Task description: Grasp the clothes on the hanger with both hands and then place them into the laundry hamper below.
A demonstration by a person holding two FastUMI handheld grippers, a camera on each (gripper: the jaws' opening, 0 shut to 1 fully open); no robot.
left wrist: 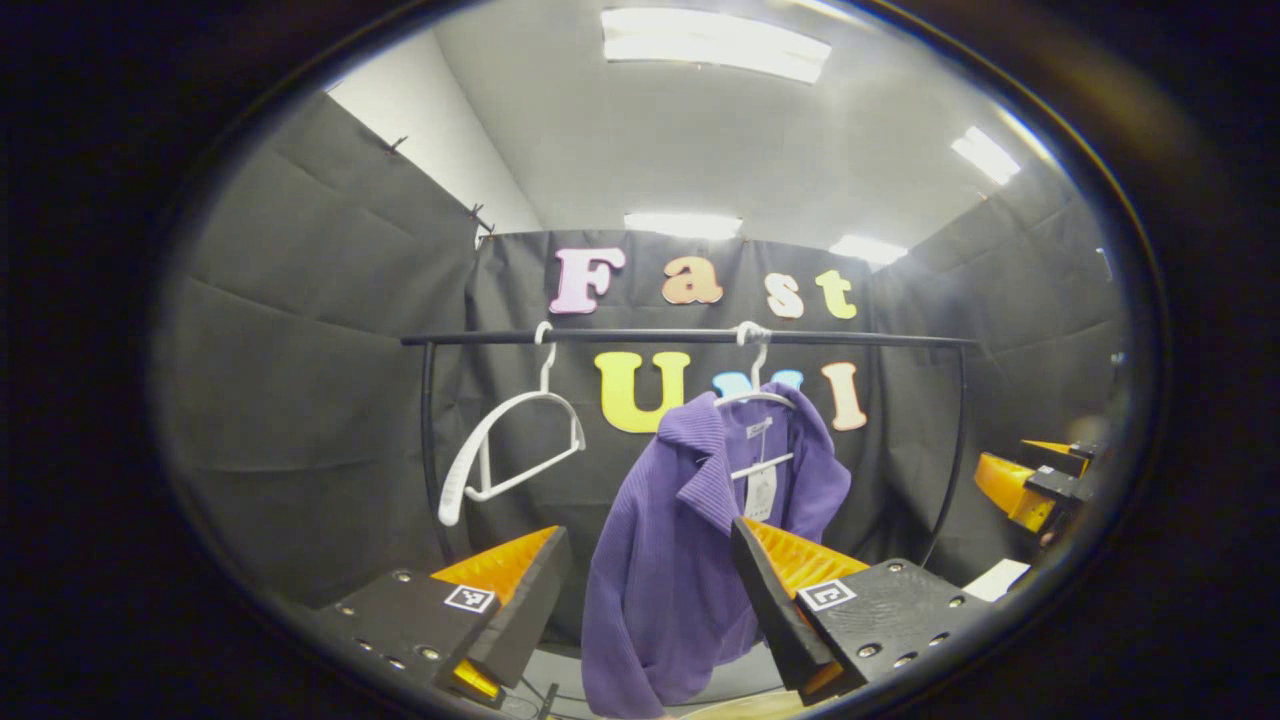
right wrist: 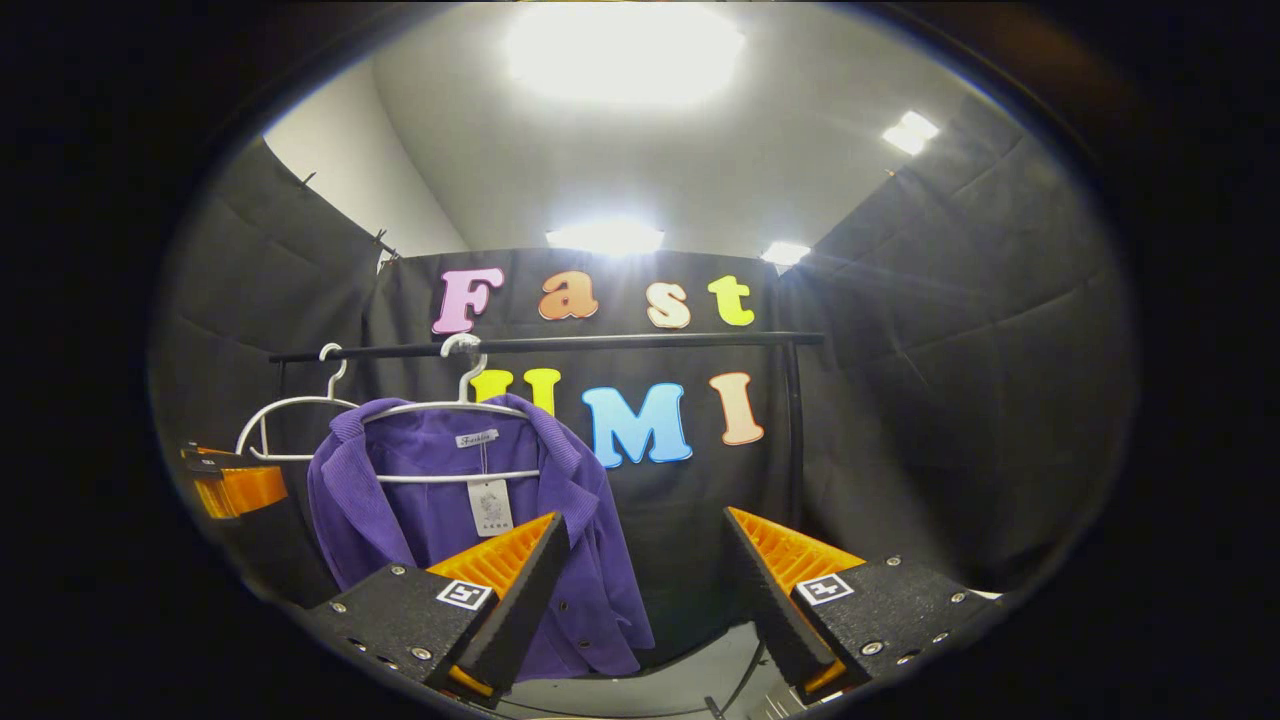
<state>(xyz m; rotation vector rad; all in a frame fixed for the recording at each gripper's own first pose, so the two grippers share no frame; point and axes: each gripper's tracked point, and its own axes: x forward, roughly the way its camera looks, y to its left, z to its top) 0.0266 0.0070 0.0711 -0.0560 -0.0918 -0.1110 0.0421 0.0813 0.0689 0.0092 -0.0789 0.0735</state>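
Purple jacket (left wrist: 670, 560), the garment the task is about, hangs on a white hanger (left wrist: 757, 398) hooked over the black rail (left wrist: 690, 337), its collar folded open and a paper tag (left wrist: 760, 492) dangling at the neck. A second white hanger (left wrist: 500, 450) hangs bare farther along the same rail, tilted. In the left gripper view the left gripper (left wrist: 650, 590) points at the jacket with its jaws wide apart and nothing between them; the cloth shows through the gap but lies beyond the fingers, not touched. In the right gripper view the right gripper (right wrist: 640, 590) likewise has its jaws apart and empty, with the jacket off toward its left finger and behind it. Each view also catches the other gripper's orange finger at its edge. Judging by this, the task is at its start: neither side has taken hold of the garment, so both grasps, the lift off the hanger and the lowering into the hamper are all left to do. No hamper can be clearly made out in these views.
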